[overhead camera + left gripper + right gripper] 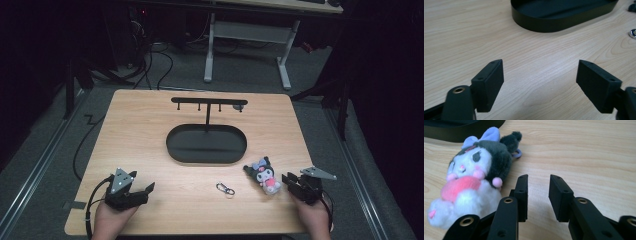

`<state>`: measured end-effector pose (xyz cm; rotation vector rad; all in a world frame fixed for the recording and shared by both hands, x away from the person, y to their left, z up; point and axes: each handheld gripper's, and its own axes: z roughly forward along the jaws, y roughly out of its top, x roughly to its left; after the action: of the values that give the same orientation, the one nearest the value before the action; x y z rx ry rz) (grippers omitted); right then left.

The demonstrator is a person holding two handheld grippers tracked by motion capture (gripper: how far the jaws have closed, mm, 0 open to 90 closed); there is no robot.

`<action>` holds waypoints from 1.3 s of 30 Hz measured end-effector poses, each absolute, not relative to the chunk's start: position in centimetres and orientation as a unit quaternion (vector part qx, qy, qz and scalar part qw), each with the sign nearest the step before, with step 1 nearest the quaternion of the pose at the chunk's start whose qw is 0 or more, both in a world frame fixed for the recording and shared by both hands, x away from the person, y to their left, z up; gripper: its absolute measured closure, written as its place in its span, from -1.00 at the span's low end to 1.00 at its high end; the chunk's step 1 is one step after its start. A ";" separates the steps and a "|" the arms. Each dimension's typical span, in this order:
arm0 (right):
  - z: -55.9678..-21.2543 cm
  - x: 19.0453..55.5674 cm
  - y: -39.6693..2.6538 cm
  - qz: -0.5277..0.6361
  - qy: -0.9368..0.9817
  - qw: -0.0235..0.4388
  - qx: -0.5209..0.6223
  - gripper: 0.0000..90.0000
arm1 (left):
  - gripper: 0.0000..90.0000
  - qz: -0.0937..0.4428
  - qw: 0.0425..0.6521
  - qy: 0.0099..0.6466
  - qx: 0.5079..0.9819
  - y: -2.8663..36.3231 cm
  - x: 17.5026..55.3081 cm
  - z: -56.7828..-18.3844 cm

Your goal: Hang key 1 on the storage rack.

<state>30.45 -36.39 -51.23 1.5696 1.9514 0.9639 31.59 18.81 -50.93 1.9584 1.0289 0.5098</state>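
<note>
Near edge of the worktop: left gripper rests low at the person's left, jaws spread wide with bare wood between them, nothing held. Right gripper sits at the near right, jaws parted by a narrow gap and empty; the plush toy lies just beside its left jaw, on its back, outside the gap, not gripped. Judgement: the toy is the thing to be picked up, and the gripper is set alongside it for an approach. Between the two grippers, slightly farther out, a small metal clasp lies loose on the wood; the left gripper view catches a shiny bit at its right edge, too cut off to identify. A loop at the toy's head shows in the right gripper view, partly hidden behind the plush. Mid-worktop: a black oval tray with a post and hook bar rising from its far side, likely where the toy is meant to hang. Something small at the bar's right end, unclear.
</note>
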 end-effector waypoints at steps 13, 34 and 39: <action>-50.8 29.7 -36.6 0.333 0.699 0.217 0.594 0.30 | -0.58 0.191 0.411 0.375 0.809 17.5 32.7 -51.7; -49.8 29.7 -36.2 0.266 0.732 0.174 0.602 0.11 | -0.56 0.199 0.431 0.374 0.797 18.2 32.6 -51.5; -49.7 30.1 -36.2 0.240 0.750 0.160 0.595 0.09 | -0.56 0.195 0.430 0.363 0.803 17.7 32.4 -51.6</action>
<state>30.07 -36.16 -49.68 1.7003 2.1417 0.6870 32.35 17.71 -51.63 2.0045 0.9044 0.4859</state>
